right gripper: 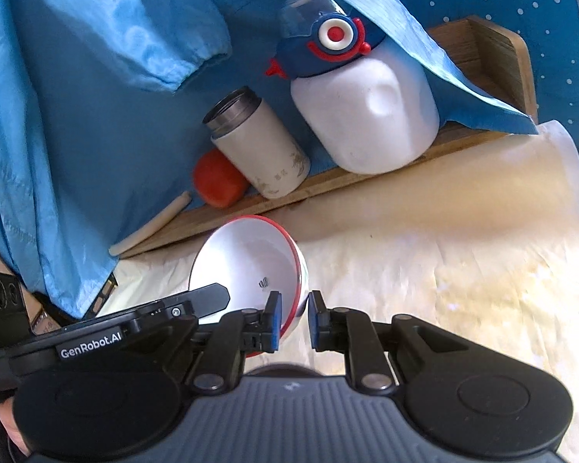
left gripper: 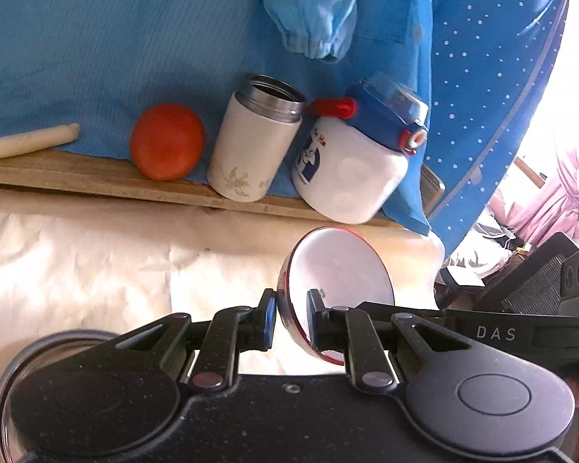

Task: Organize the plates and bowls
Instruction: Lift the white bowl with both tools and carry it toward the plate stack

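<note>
A white bowl with a red rim [left gripper: 339, 277] is held tilted on its side above the cream cloth. My left gripper [left gripper: 291, 322] is shut on its rim, one finger inside and one outside. The same bowl [right gripper: 251, 270] shows in the right wrist view, where my right gripper [right gripper: 293, 320] is shut on the opposite side of the rim. A round grey-rimmed plate [left gripper: 31, 351] lies under the left gripper body at the lower left, mostly hidden.
A wooden shelf edge [left gripper: 96, 181] holds an orange fruit [left gripper: 168, 141], an open white steel flask [left gripper: 254, 139] and a white bottle with a blue cap [left gripper: 359, 154]. Blue cloth [left gripper: 96, 38] hangs behind. A rolling pin [left gripper: 27, 141] lies at the left.
</note>
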A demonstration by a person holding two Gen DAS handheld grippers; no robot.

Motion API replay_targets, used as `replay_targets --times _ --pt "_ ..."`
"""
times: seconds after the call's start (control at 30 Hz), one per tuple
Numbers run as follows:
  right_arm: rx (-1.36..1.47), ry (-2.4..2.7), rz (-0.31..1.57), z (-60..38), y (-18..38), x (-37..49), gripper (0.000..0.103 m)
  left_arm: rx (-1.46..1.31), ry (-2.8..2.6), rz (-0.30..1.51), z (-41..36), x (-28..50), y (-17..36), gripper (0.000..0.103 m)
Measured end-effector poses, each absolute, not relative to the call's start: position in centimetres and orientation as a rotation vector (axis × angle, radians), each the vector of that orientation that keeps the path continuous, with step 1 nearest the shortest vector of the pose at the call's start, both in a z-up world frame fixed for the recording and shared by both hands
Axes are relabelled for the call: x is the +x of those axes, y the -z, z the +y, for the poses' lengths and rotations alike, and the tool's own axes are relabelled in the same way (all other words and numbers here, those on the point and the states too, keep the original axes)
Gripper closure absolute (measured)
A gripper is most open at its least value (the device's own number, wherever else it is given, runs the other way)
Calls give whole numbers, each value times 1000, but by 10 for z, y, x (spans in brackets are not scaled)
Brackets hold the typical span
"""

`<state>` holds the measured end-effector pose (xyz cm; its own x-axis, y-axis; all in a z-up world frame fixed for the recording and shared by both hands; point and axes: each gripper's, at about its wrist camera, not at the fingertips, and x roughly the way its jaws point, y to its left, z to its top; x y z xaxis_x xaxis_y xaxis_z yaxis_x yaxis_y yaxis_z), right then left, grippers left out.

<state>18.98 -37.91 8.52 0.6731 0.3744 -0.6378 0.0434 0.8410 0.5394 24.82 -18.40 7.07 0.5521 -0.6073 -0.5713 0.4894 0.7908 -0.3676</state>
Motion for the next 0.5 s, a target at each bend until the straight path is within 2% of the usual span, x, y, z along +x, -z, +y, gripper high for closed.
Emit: replay_targets --times 0.5 --pt "514 -173 832 -368 -96 152 87 -161 685 774 -178 221 -62 86"
